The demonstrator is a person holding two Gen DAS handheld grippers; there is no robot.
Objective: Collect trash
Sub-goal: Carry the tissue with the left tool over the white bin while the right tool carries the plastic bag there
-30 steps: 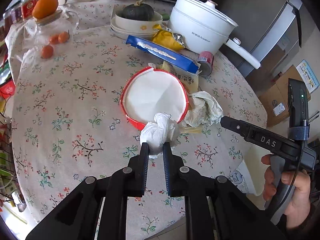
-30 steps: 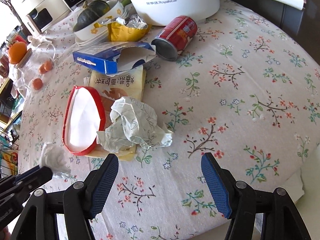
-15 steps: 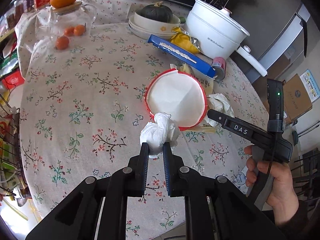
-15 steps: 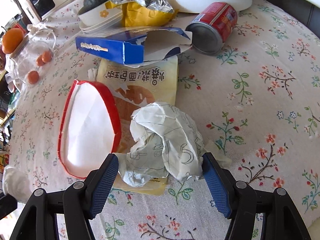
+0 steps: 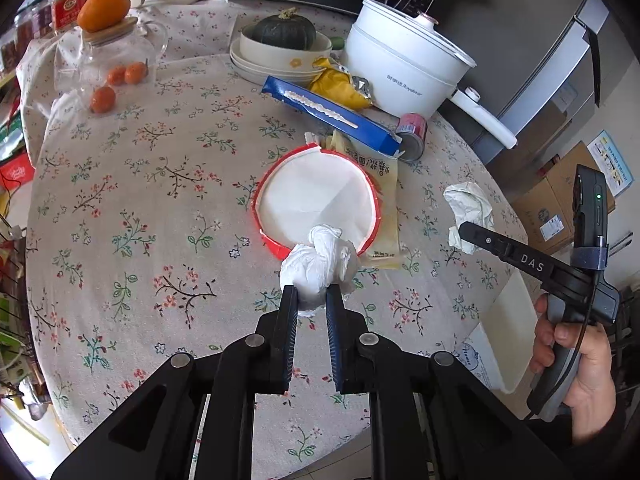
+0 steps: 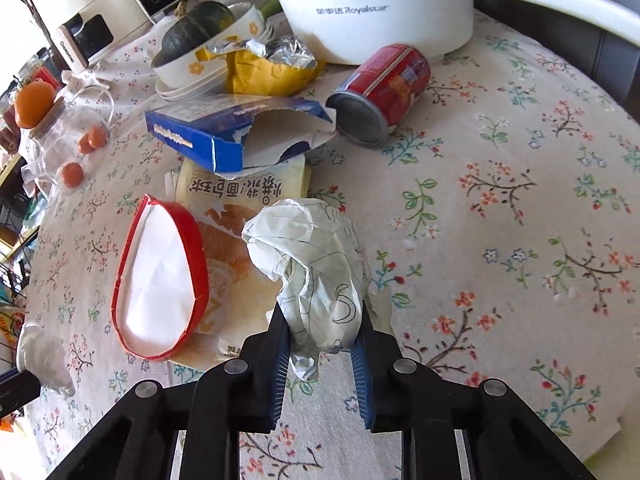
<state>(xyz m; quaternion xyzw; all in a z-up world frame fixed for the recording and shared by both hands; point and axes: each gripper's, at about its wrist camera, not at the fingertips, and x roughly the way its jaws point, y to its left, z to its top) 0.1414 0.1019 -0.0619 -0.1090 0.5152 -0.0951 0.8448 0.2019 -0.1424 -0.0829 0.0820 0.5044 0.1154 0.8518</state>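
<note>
My left gripper [image 5: 312,292] is shut on a white tissue wad [image 5: 320,260], held just above the floral tablecloth in front of a red-rimmed paper plate [image 5: 316,200]. My right gripper [image 6: 322,320] has its jaws closing, and the blue pads press on a crumpled printed paper [image 6: 316,256] between them. In the left wrist view that paper [image 5: 470,204] hangs at the right gripper's tip, right of the plate. On the table lie a yellow wrapper [image 6: 248,196], a torn blue box [image 6: 224,132], a red can [image 6: 384,88] on its side and a yellow foil bag [image 6: 268,68].
A white electric pot [image 5: 404,68] and a bowl with a dark squash [image 5: 284,36] stand at the back. A glass jar with oranges [image 5: 108,60] is at the back left. The table's edge [image 5: 500,280] runs close on the right, with cardboard boxes [image 5: 560,200] beyond.
The right gripper's jaws closed from wide apart onto the crumpled paper and drew it off the wrapper to the right. The left gripper still holds the tissue wad.
</note>
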